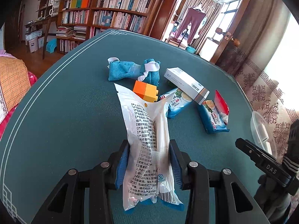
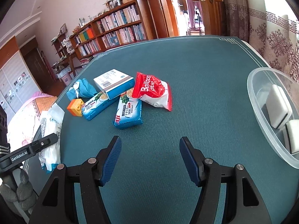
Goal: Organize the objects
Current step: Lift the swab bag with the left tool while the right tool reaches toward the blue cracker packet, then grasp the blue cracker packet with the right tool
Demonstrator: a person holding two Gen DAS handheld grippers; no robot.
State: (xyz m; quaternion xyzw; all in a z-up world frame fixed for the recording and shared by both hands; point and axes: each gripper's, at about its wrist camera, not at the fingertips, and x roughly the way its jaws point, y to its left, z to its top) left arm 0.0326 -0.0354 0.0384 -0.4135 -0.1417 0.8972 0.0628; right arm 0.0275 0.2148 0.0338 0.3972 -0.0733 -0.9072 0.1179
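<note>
Two handheld grippers work above a teal desk point(image 2: 186, 71) strewn with small goods. The left gripper point(image 1: 149, 165) has its blue fingers point(image 1: 122, 166) clamped on the sides of a white plastic packet point(image 1: 147, 141) printed with black text, which stands up between them with its upper end leaning toward the pile beyond; in the right wrist view the same packet point(image 2: 51, 128) shows at the left edge of the desk, partly behind that gripper's black body. The right gripper point(image 2: 150, 160) hovers over bare desk with its fingers point(image 2: 112, 160) spread apart and nothing between them. Ahead of it lies the cluster: an orange and yellow toy brick point(image 2: 75, 107) just beside a rolled blue cloth point(image 2: 83, 89) tied with white ribbon, two blue cracker packs point(image 2: 129, 112) lying side by side, a white and blue carton point(image 2: 115, 83) resting tilted across the top of the left pack, and a red and white "Balloon glue" bag point(image 2: 153, 91) touching the carton's right end. A clear plastic tub point(image 2: 261, 112) sits at the desk's right edge, holding white block-shaped items point(image 2: 278, 108) with dark backing. Bookshelves point(image 1: 110, 13) line the wall behind the desk.
</note>
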